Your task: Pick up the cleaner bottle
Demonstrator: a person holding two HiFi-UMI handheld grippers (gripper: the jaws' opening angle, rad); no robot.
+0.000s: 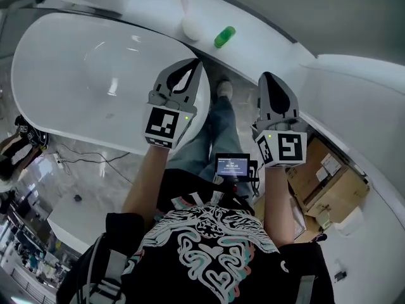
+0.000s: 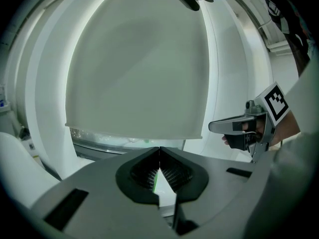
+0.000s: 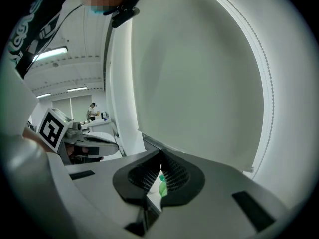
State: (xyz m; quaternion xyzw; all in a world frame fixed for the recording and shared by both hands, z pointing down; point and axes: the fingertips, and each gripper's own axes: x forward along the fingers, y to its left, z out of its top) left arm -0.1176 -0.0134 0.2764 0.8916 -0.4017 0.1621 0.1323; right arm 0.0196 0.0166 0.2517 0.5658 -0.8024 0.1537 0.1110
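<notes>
The cleaner bottle (image 1: 224, 37) is small and green and lies on the white ledge (image 1: 266, 40) behind the bathtub. Both grippers hang in the air short of it, side by side. My left gripper (image 1: 196, 63) is shut with nothing in it and points up toward the ledge, left of the bottle. My right gripper (image 1: 268, 76) is also shut and empty, to the bottle's right and nearer me. In the left gripper view only a green sliver (image 2: 156, 182) shows below the closed fingertips. In the right gripper view the bottle (image 3: 162, 187) shows through the same gap.
A white bathtub (image 1: 76, 75) fills the left. A white rounded object (image 1: 192, 27) sits on the ledge left of the bottle. A cardboard box (image 1: 326, 182) stands on the floor at right. My legs and a shoe (image 1: 223, 88) are between the grippers.
</notes>
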